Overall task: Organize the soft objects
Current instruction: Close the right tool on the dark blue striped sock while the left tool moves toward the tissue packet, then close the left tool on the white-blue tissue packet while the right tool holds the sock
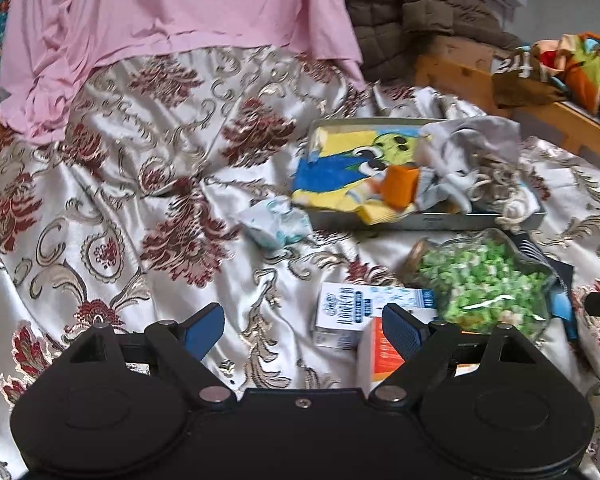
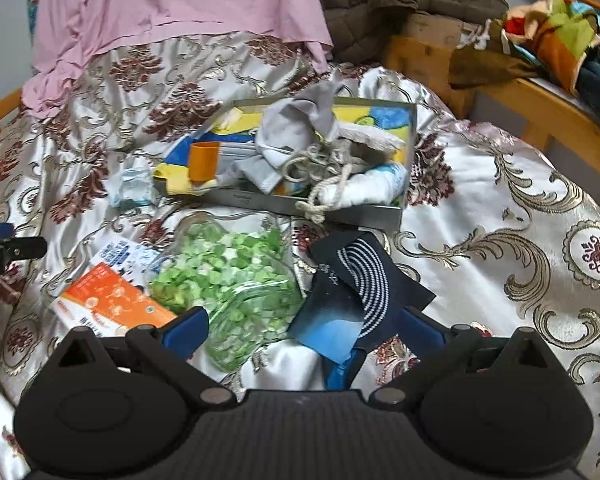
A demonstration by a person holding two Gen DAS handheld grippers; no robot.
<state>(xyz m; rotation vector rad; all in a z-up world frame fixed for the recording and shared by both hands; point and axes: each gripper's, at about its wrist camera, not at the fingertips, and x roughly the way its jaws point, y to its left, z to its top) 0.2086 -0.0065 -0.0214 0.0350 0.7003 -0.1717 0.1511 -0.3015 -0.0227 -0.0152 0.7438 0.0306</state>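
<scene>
A: Going near to far. Left tongs are standing wide open, nothing between the blue pads, only bedspread showing under them. Right tongs are gaping open too, hovering over the navy striped sock and the bag of green bits; pads aren't pressing on either.

B: What's it all lying on?

A: A bed, with a shiny cream bedspread with dark red and gold scrollwork, rumpling everywhere. Orange box and white-blue carton are sitting beside the bag, touching or overlapping each other.

B: Further out?

A: A crumpled pale blue-white cloth is lying loose just left of the metal tray. The tray is holding the soft things: yellow-blue cartoon cloth, grey garment, tangled cream rope, plus an orange cup standing in it.

B: Back of the room?

A: Pink sheet is draping down over the head end, brown quilted jacket is heaping next to it, wooden frame is running along the right with a bright patchwork bundle sitting on it.

B: View differences?

A: The right view is showing the sock whole; the left view is catching only its edge behind the bag. The right view is also catching the left tongs' tip at its left border.
</scene>
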